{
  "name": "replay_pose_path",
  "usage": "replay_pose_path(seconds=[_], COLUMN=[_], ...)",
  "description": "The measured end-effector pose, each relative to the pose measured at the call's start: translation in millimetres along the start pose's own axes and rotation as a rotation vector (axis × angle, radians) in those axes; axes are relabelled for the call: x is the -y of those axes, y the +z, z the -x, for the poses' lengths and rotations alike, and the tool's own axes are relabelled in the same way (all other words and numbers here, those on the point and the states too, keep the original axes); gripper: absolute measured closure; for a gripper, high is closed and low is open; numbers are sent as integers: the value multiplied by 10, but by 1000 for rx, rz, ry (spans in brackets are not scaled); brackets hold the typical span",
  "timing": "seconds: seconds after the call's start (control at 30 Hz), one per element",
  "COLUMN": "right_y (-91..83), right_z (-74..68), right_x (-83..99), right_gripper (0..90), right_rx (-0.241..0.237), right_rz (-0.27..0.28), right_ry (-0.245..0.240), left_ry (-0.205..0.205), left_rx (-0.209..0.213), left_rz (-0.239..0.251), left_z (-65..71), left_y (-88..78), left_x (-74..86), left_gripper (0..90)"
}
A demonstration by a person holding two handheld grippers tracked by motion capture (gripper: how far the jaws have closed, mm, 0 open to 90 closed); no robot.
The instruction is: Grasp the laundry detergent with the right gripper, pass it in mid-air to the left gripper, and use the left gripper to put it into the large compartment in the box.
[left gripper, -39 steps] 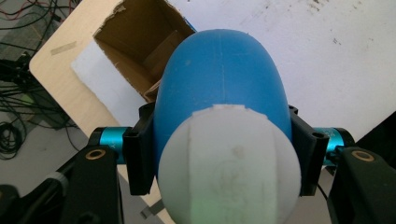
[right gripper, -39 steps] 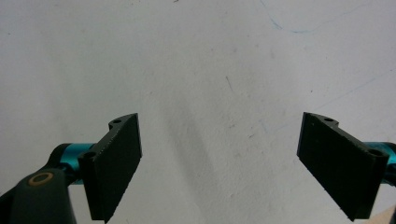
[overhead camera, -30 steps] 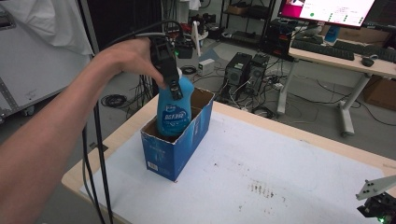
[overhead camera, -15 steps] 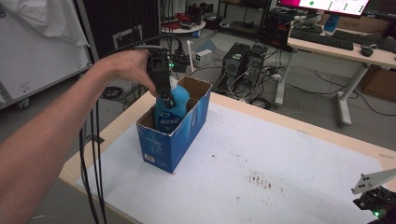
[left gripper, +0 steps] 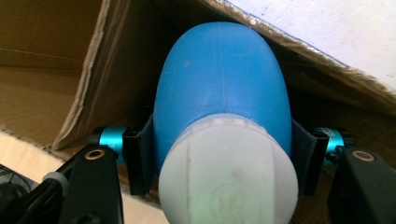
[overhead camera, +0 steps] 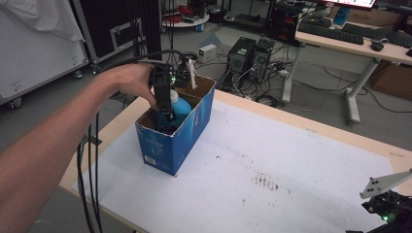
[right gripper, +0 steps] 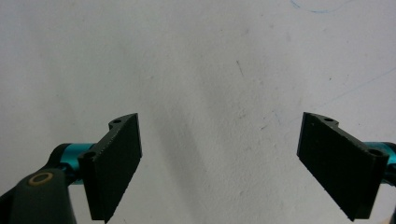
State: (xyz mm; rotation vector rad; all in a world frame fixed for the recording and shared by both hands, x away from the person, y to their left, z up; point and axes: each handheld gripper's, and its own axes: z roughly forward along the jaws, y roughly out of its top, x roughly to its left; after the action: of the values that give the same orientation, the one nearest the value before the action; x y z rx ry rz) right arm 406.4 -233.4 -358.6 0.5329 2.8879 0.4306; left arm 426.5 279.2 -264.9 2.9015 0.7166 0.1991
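High view, left tongs (overhead camera: pixel 167 114) clamped on blue bottle (overhead camera: pixel 180 106) inside blue box (overhead camera: pixel 180 138), label unreadable; right tongs (right gripper: pixel 219 163) apart

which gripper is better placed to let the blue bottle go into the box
Left. The left gripper is shut on the blue bottle inside the box; the right gripper hangs open over bare table.

The high view looks forward and down across the counter (overhead camera: pixel 301 160) from the person's side. The left gripper view sits very close inside the blue box (overhead camera: pixel 182 131), which the high view also covers. The right gripper view faces the counter surface closely.
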Motion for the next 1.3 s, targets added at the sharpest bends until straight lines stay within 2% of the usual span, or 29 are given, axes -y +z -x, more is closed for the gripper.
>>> replay_pose_path(seconds=[0.1, 0.2, 0.23, 0.33, 0.37, 0.53, 1.3], right_y=[10, 14, 20, 23, 25, 40, 43], right_z=[-6, -9, -6, -8, -10, -23, -26], right_x=[-8, -10, -9, -7, -5, -7, -7], right_gripper=[132, 131, 131, 131, 131, 132, 131], right_rx=[2, 2, 1, 1, 1, 1, -2], right_rz=[-4, -5, -6, -9, -7, -3, -3], right_ry=[-2, -2, -4, -3, -3, -2, 4], left_ry=[13, 15, 6, 13, 29, 33, 27], left_rx=[3, 1, 0, -2, -9, -11, -3], left_rz=[-15, -14, 0, 13, 7, 16, 14], left_z=[3, 5, 5, 10, 24, 24, 14], left_y=[57, 74, 116, 113, 124, 125, 124], left_x=[11, 18, 43, 46, 40, 53, 53], left_gripper=[381, 381, 380, 380, 380, 380, 375])
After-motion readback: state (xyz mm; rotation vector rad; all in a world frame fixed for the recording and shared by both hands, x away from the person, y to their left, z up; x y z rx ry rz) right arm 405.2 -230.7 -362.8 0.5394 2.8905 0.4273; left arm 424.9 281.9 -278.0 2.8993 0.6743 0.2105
